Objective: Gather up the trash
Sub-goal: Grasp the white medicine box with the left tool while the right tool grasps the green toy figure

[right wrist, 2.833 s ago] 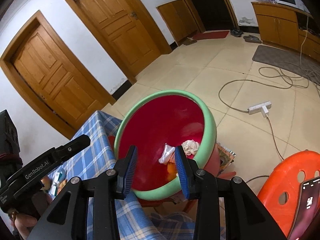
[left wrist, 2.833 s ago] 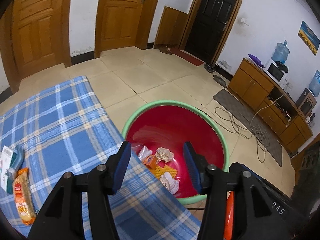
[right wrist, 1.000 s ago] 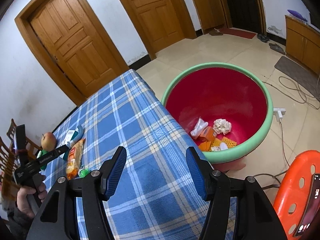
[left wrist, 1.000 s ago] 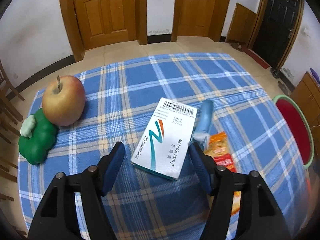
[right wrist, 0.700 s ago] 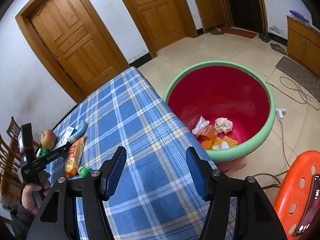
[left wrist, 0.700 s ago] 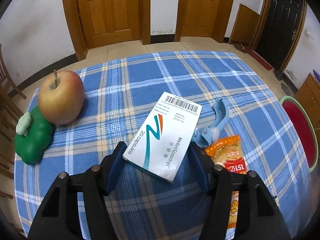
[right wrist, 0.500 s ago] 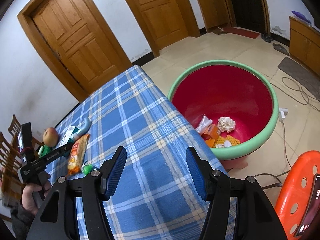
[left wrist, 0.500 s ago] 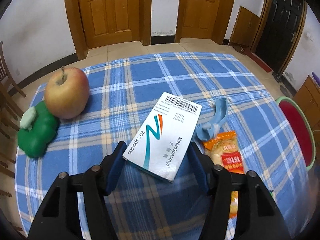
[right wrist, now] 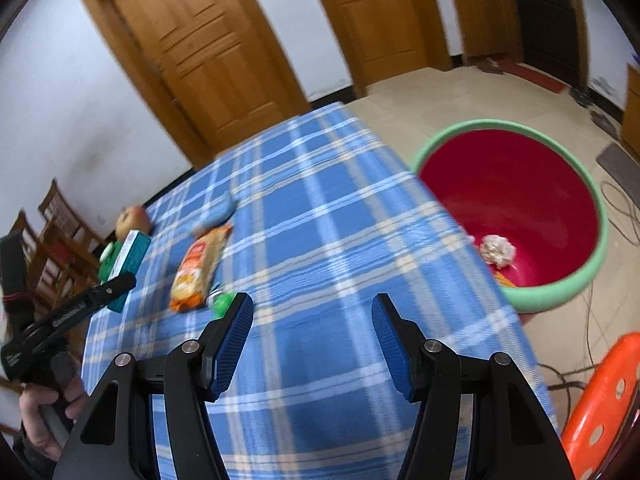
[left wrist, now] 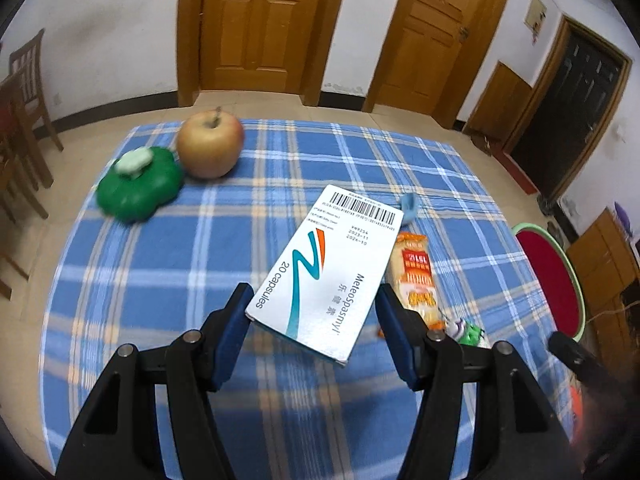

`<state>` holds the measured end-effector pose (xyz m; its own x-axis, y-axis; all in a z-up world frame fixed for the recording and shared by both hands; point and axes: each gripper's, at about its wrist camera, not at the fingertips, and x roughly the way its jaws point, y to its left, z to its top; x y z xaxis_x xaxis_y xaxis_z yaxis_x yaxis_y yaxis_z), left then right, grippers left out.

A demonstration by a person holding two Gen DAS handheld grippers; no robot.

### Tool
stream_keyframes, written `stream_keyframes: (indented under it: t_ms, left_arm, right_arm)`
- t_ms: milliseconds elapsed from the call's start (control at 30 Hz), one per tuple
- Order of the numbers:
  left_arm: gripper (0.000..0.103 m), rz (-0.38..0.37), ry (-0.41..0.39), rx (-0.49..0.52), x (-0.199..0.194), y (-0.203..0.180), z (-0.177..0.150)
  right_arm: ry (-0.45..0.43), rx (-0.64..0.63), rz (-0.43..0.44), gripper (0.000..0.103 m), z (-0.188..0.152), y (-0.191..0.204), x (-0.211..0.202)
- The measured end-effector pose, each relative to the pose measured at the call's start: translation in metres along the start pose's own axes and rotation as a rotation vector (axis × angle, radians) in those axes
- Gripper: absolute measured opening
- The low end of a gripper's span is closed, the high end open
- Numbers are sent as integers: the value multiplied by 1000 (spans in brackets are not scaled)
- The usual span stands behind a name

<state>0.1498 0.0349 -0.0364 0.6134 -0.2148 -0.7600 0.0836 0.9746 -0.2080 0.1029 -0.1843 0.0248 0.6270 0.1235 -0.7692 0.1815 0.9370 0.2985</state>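
Observation:
My left gripper (left wrist: 312, 316) is shut on a white medicine box (left wrist: 324, 272), with one pad on each long side; the right wrist view shows the box (right wrist: 130, 258) raised above the table. On the blue plaid tablecloth (left wrist: 224, 248) lie an orange snack packet (left wrist: 414, 280), a small green wrapper (left wrist: 466, 330) and a blue scrap (left wrist: 409, 204). My right gripper (right wrist: 312, 320) hangs open over the cloth with nothing between its fingers. The snack packet (right wrist: 198, 268) and green wrapper (right wrist: 222, 302) lie just to its left. A red basin with a green rim (right wrist: 576, 280) holds trash beside the table.
An apple (left wrist: 210, 148) and a green flower-shaped container (left wrist: 138, 188) sit at the table's far left. Wooden chairs (left wrist: 24, 92) stand past that edge. An orange stool (right wrist: 600, 396) is by the basin, with cables on the floor. A hand (right wrist: 44, 412) holds the left gripper.
My left gripper closed on the medicine box and lifted it off the cloth, uncovering the snack packet. My right gripper swung left, so the basin slid to the right of its view.

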Motion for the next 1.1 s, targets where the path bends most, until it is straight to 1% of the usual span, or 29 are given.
stream_keyframes:
  t_ms: [233,500,633,767,833,900,933,1000,1033,1100]
  left_arm:
    - [63,20,-13,-33,-15,7,-13]
    - [63,32,-20,-60,-20,11,-22]
    - [63,38,-16,-78,-20,14,-26]
    - [63,43,-12,-92,-19,15,-28]
    - [63,41,-12,-97,-20,15,-29]
    - [63,39,-14,-97,-20,14,-30]
    - [63,38,-15,-96,-21,13,-30]
    - [63,35,-18,-91,-22,11,-30]
    - [63,34,-18,-88,-23,9,-30]
    - [63,28,-24,-80,-25,6,-29]
  right_arm:
    - [55,-97,42,63,-1,30,25]
    - [122,-175,54,63,-4,53,56]
    - [138,-196,55,63,-3,58,66]
    - [120,-226,38,63,-3,66,70]
    - [105,-252,36,59,-4,72,73]
    - [92,-290,8,42,-6,76,74]
    - [82,-311,-4,42,-7,78,74]
    - [80,-316,0,40,-9,77,74]
    - [81,-314,5,38,-9,75,73]
    - [85,-300,19,38,-10,71,71]
